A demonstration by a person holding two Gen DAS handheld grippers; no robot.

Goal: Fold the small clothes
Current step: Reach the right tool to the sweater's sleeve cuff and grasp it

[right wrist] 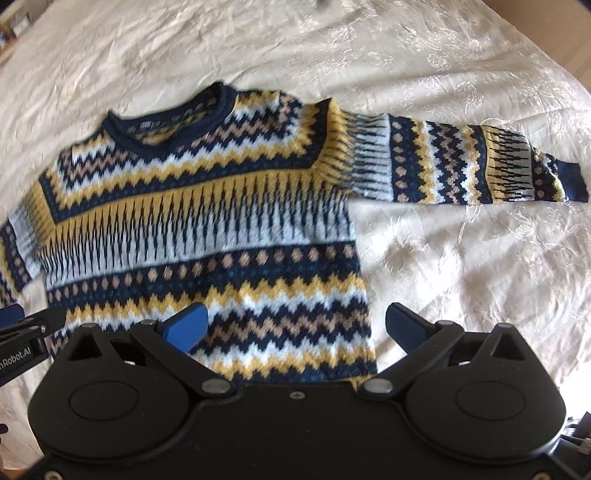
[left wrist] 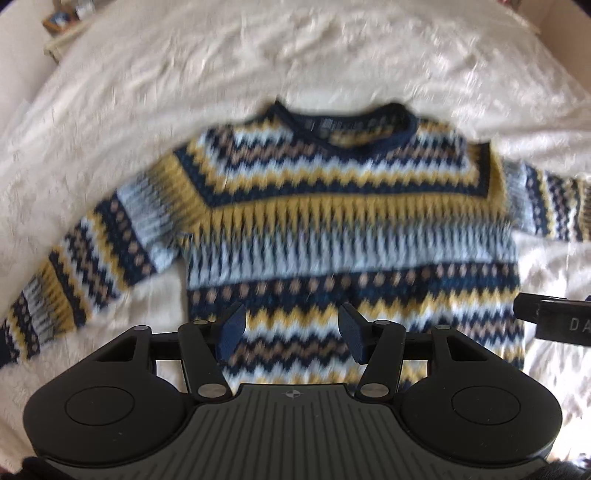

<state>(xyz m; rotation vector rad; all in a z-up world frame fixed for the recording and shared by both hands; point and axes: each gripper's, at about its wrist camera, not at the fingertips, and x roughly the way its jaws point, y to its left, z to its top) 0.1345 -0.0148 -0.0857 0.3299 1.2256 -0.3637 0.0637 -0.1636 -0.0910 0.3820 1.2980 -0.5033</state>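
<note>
A small knitted sweater [left wrist: 332,229] in navy, yellow, pale blue and tan zigzag bands lies flat on a cream bedspread, its neck away from me and both sleeves spread out. My left gripper [left wrist: 291,334] hovers over the sweater's lower hem, open, with nothing between its blue pads. In the right wrist view the same sweater [right wrist: 207,221] shows its right sleeve [right wrist: 480,166] stretched out to the right. My right gripper [right wrist: 295,328] stands open above the hem's right corner, one pad over the knit and the other over the bedspread.
The cream patterned bedspread [right wrist: 461,266] covers all the ground around the sweater. The other gripper's tip shows at the right edge of the left wrist view [left wrist: 554,321] and at the left edge of the right wrist view [right wrist: 22,332]. A small box [left wrist: 61,22] sits beyond the bed's far left corner.
</note>
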